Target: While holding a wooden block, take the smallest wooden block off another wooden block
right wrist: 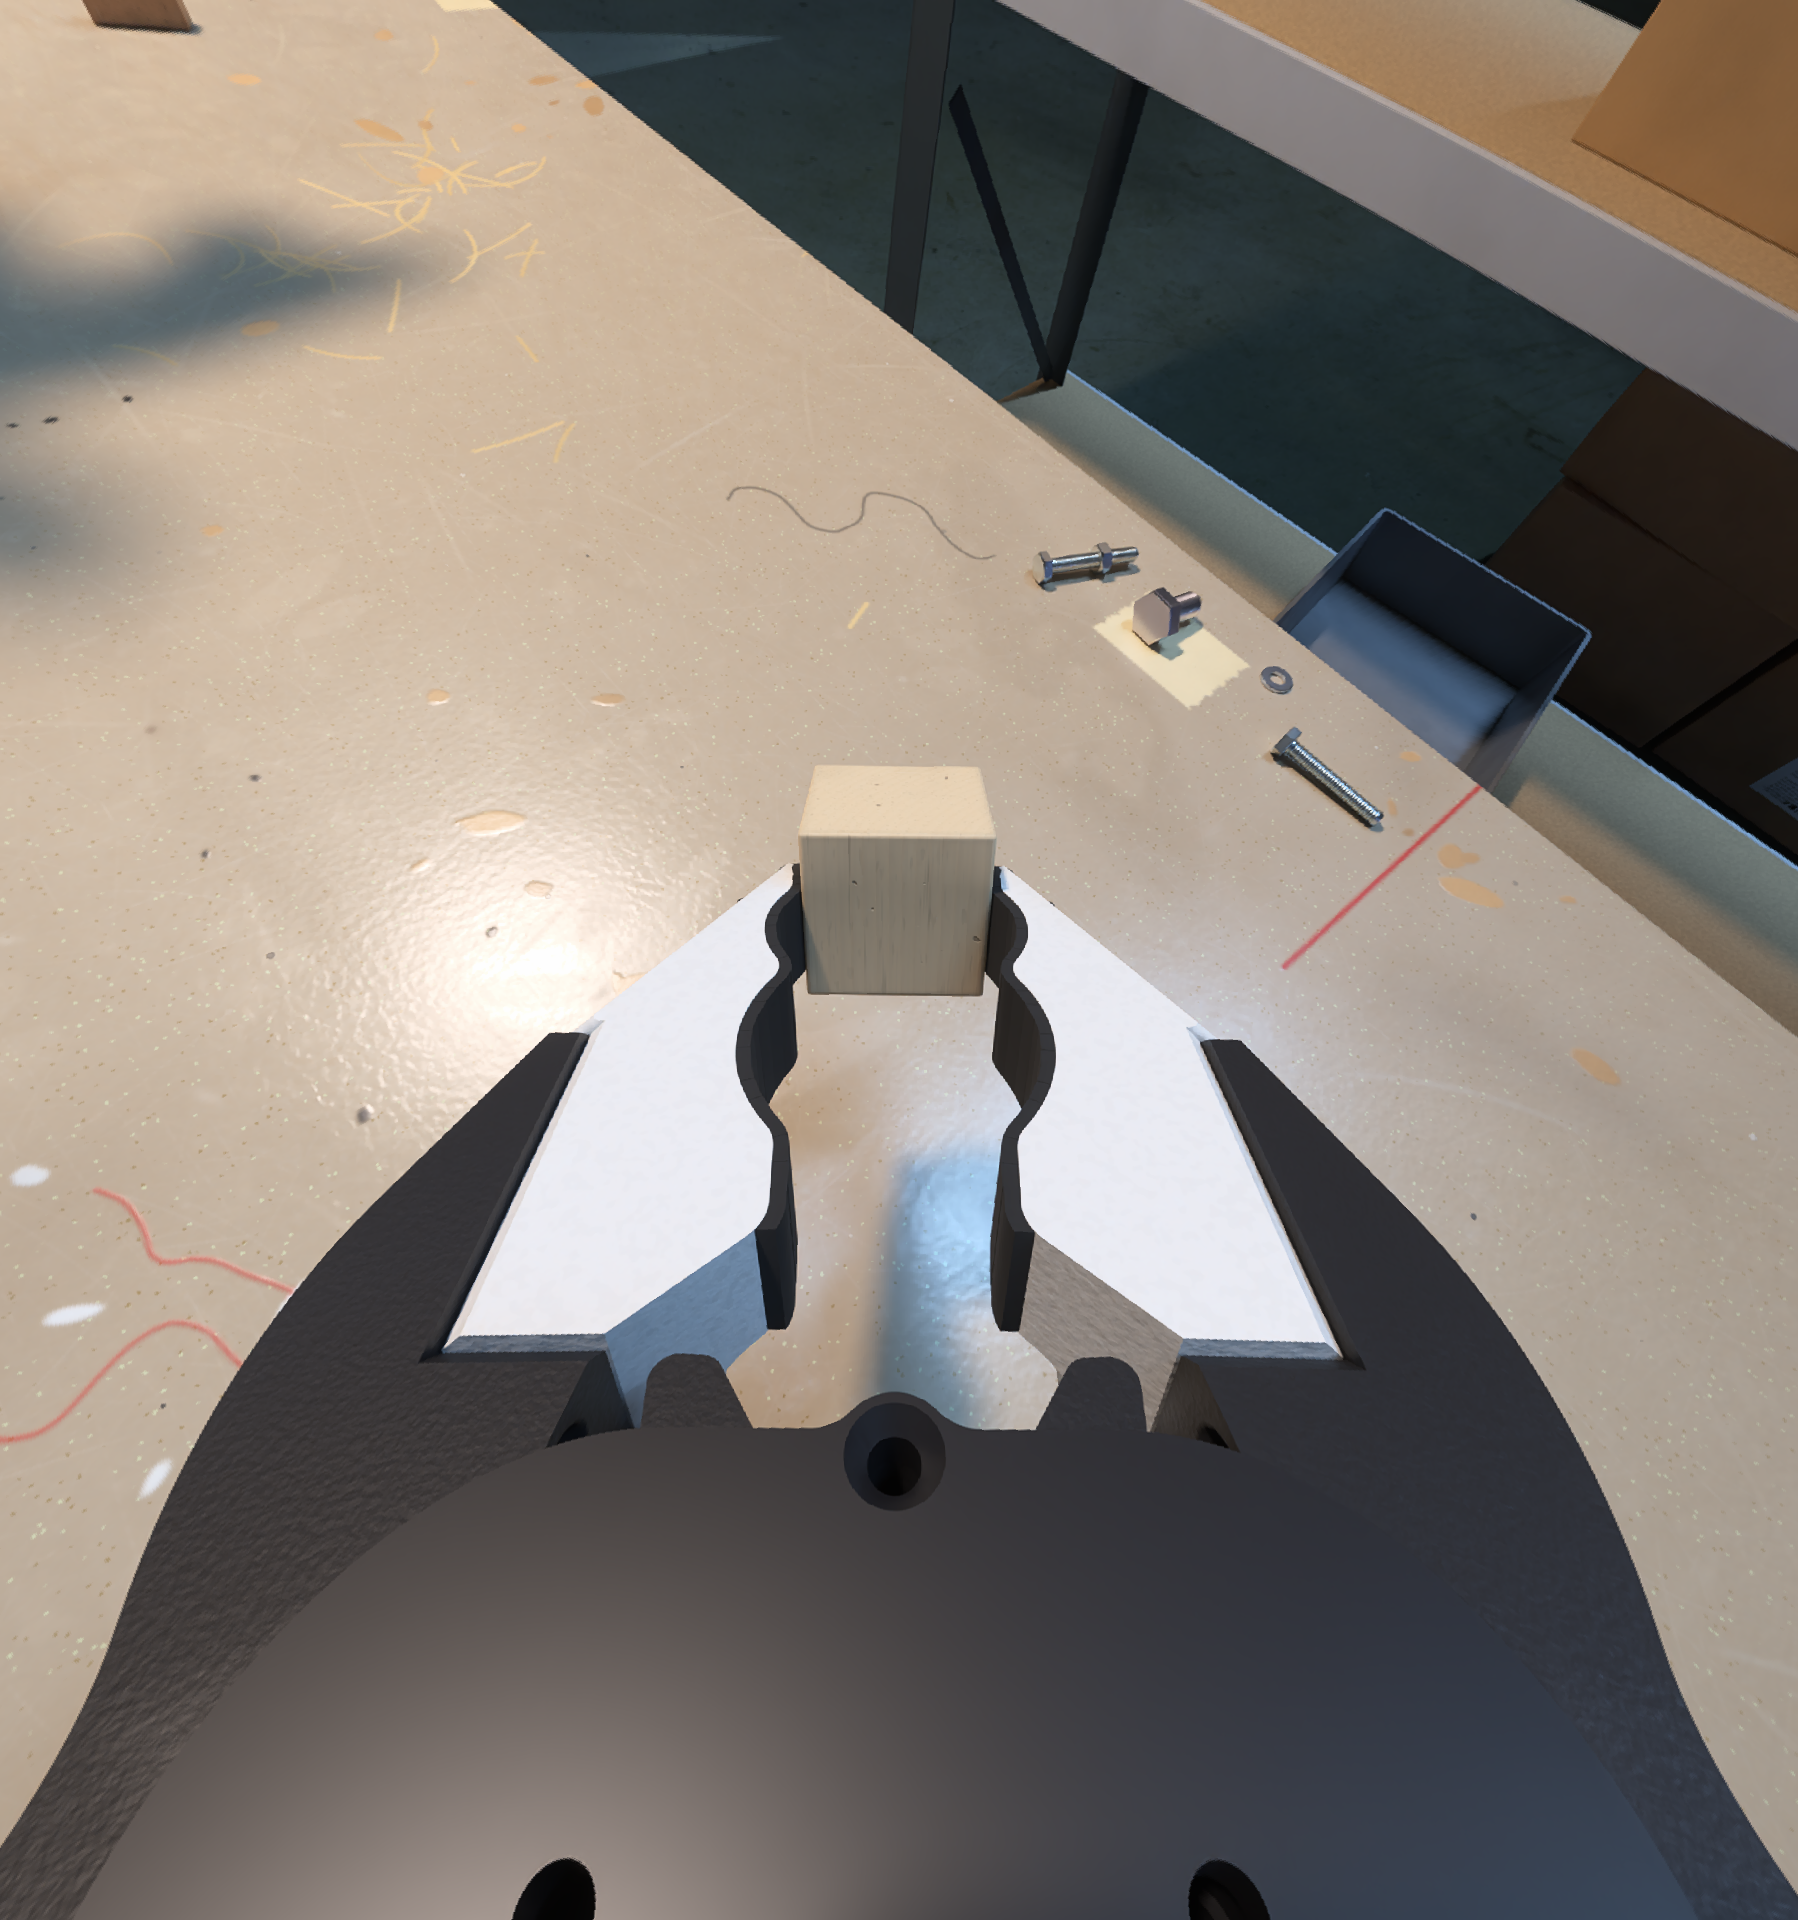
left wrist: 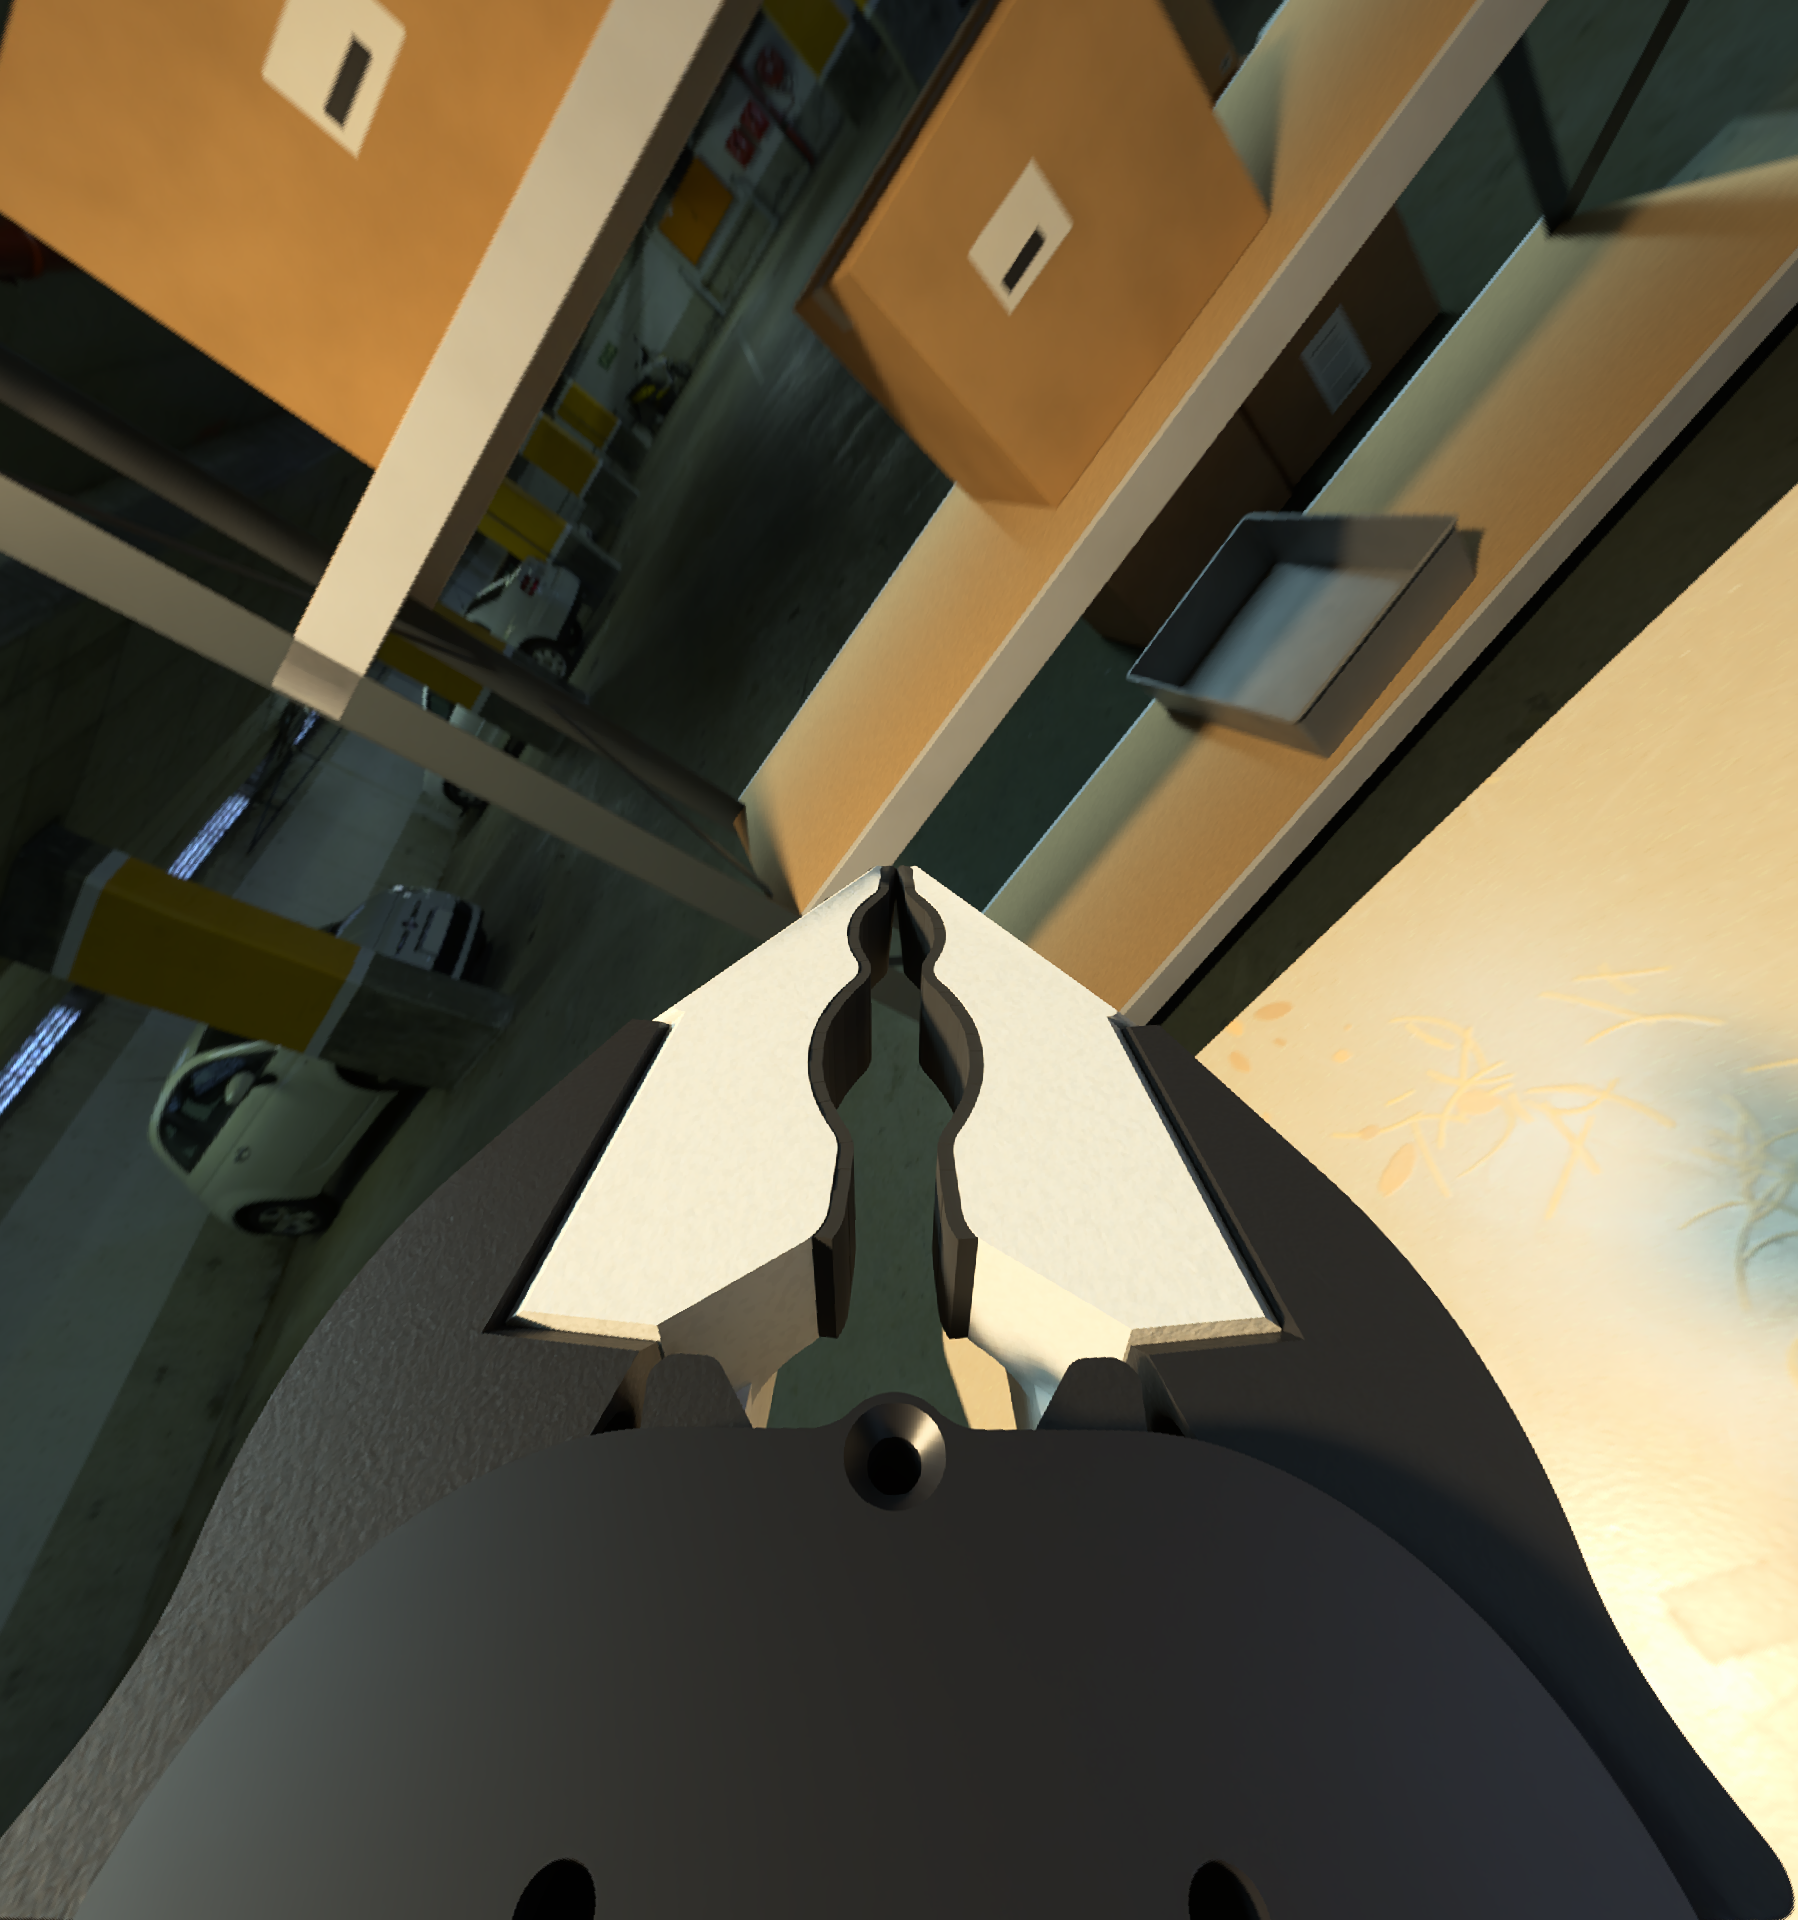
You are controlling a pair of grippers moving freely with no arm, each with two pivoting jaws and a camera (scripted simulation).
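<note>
My right gripper (right wrist: 895, 894) is shut on a small pale wooden cube (right wrist: 893, 883), gripped at the fingertips above the beige workbench (right wrist: 459, 727). A brown wooden block (right wrist: 136, 12) shows only by its lower edge at the far top left of the right wrist view. My left gripper (left wrist: 895, 878) is shut and empty, its fingertips touching, tilted and pointing off past the bench edge toward the shelves. No wooden block shows in the left wrist view.
Bolts (right wrist: 1087, 563) (right wrist: 1326, 777), a bolt head on tape (right wrist: 1165, 615) and a washer (right wrist: 1276, 680) lie near the bench's right edge. A grey metal tray (right wrist: 1435, 644) sits beyond it, also in the left wrist view (left wrist: 1300, 623). Cardboard boxes (left wrist: 1040, 249) stand on shelves.
</note>
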